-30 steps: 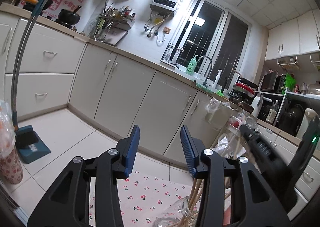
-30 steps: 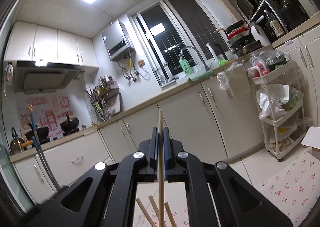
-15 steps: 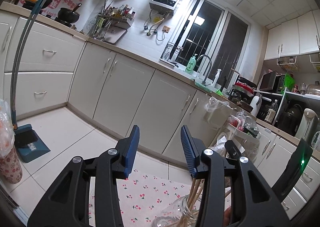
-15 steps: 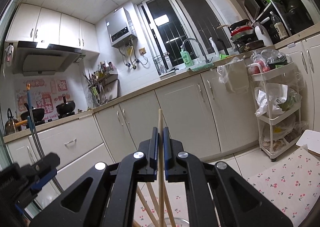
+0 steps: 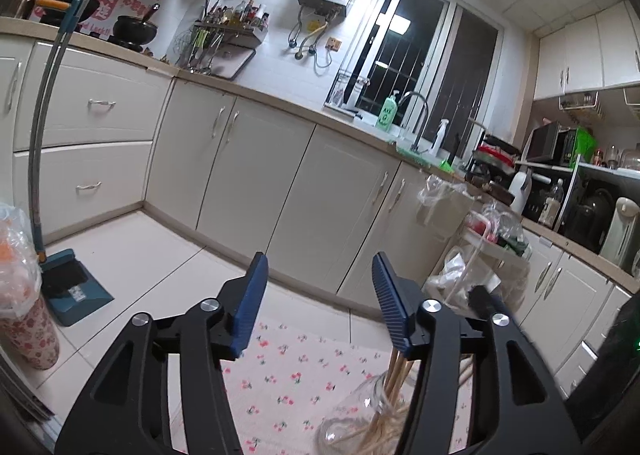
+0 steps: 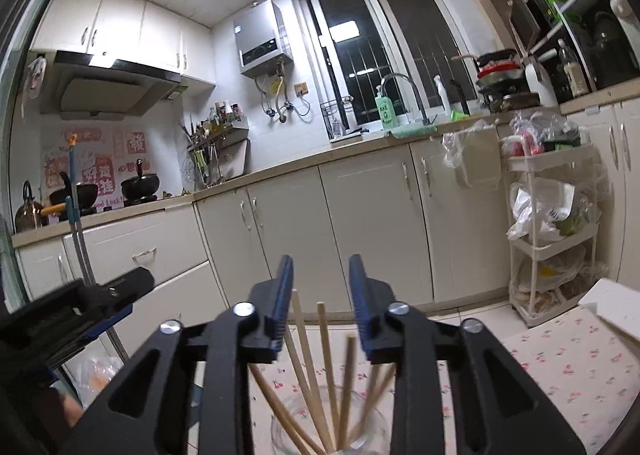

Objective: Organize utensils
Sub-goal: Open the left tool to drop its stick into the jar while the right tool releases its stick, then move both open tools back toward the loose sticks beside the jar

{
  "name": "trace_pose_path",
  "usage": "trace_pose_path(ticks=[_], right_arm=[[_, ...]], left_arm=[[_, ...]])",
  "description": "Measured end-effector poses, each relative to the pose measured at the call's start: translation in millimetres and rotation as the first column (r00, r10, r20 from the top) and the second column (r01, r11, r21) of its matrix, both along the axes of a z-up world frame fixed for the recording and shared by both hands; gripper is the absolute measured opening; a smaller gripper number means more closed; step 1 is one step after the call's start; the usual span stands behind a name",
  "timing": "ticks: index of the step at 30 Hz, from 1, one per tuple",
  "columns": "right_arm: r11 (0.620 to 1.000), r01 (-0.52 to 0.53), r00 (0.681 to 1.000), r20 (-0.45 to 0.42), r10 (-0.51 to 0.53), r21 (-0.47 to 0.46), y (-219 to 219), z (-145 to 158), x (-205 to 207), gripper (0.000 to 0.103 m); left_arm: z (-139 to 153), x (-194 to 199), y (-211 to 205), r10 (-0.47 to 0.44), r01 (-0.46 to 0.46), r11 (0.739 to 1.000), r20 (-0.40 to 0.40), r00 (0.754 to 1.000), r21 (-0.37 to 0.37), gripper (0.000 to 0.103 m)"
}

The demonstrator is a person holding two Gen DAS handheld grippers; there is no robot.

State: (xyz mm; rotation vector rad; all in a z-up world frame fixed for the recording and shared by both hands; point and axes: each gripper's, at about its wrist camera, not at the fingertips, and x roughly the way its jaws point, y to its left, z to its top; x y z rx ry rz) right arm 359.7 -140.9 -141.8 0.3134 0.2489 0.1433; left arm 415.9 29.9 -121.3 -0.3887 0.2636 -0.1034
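Observation:
A clear glass jar (image 6: 360,431) stands on the cherry-print cloth (image 6: 560,367) with several wooden chopsticks (image 6: 326,367) leaning in it. My right gripper (image 6: 320,279) hovers just above the jar. Its jaws are opening, and the chopstick tops rise loose between them with no pad pressing on any. In the left wrist view the same jar (image 5: 360,415) sits low, partly hidden behind my right-hand finger. My left gripper (image 5: 318,287) is beside it, its jaws opening with nothing between them. The right gripper (image 5: 488,303) shows blurred just beyond.
Cream base cabinets (image 5: 320,191) run along the far side under a counter with a sink. A broom and blue dustpan (image 5: 68,287) lean at the left, near a bagged floral cup (image 5: 24,319). A white trolley (image 6: 556,239) with bags stands at the right.
The right jaws, earlier clamped on one upright chopstick, have parted and that chopstick now stands loose in the jar. The left jaws have widened. The right gripper has shifted closer over the jar.

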Motion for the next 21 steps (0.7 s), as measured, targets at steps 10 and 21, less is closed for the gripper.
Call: trace_pose_path(ticks=[10,21], right_arm=[[0.998,0.036,0.939,-0.340,-0.053,-0.055,-55.5,-42.4,-63.1,0.037],[0.993,-0.118,0.768,-0.637,0.075,-0.025,-30.5,-111.1,-42.4,0.035]], left_arm=[[-41.0,-34.7,-10.2,-0.061,0.077,0.995,-0.214,0.975,0.069,0.063],[-86.8,-60.9,-44.2,-0.143,0.207,0.972,-0.423,0.895,0.111,0.064]])
